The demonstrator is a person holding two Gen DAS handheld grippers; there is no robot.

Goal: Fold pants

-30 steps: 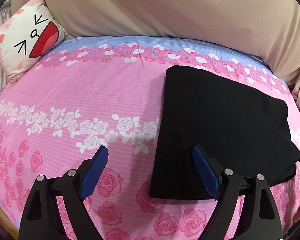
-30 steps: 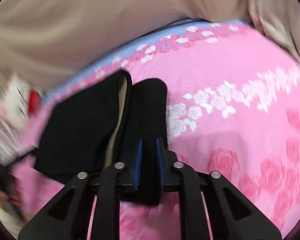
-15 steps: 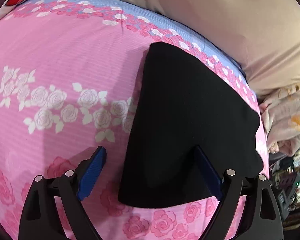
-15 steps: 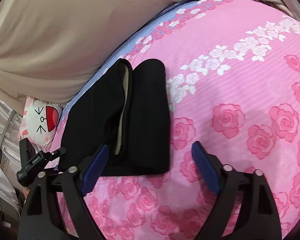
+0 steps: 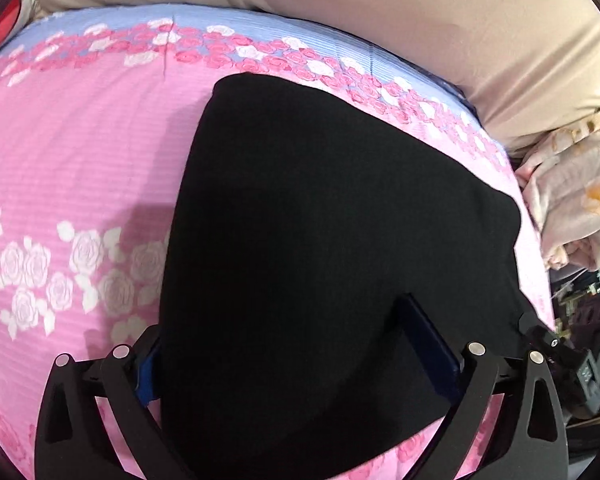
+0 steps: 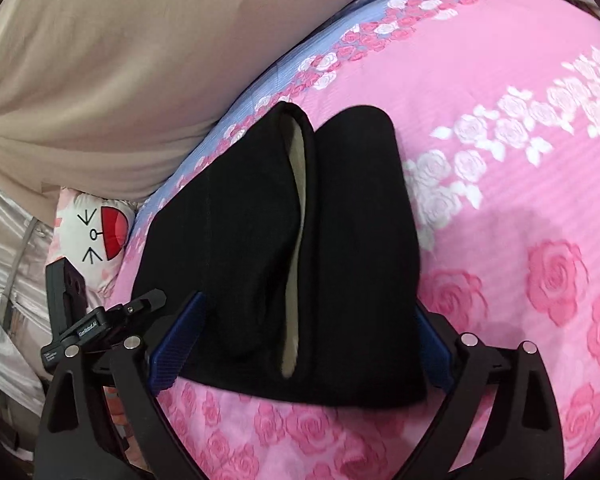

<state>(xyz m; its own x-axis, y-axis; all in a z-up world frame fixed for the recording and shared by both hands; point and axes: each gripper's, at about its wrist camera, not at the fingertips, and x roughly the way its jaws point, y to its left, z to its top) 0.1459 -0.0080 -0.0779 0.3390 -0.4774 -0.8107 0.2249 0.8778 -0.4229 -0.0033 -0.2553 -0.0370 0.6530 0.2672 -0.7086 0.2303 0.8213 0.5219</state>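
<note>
Cat-face pillow [image 6: 94, 236] at far left edge of bed. Black pants [image 6: 292, 248] folded into a compact stack, lying flat on pink rose bedsheet [image 6: 520, 184], tan lining showing at the fold gap. Left gripper [image 5: 296, 344] jaws opening, wide, straddling near end of stack. Right gripper [image 6: 300, 332] jaws also opening, pants between the pads, not pinched. No containers in view

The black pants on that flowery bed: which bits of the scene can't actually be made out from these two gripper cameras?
- Left wrist view: the near end of the pants runs behind the left gripper, whose left pad is mostly hidden by cloth.
- Right wrist view: the right gripper, jaws opening, straddles the pants; whether its pads touch is unclear.
- Cat pillow: partly hidden behind the bedspread.
</note>
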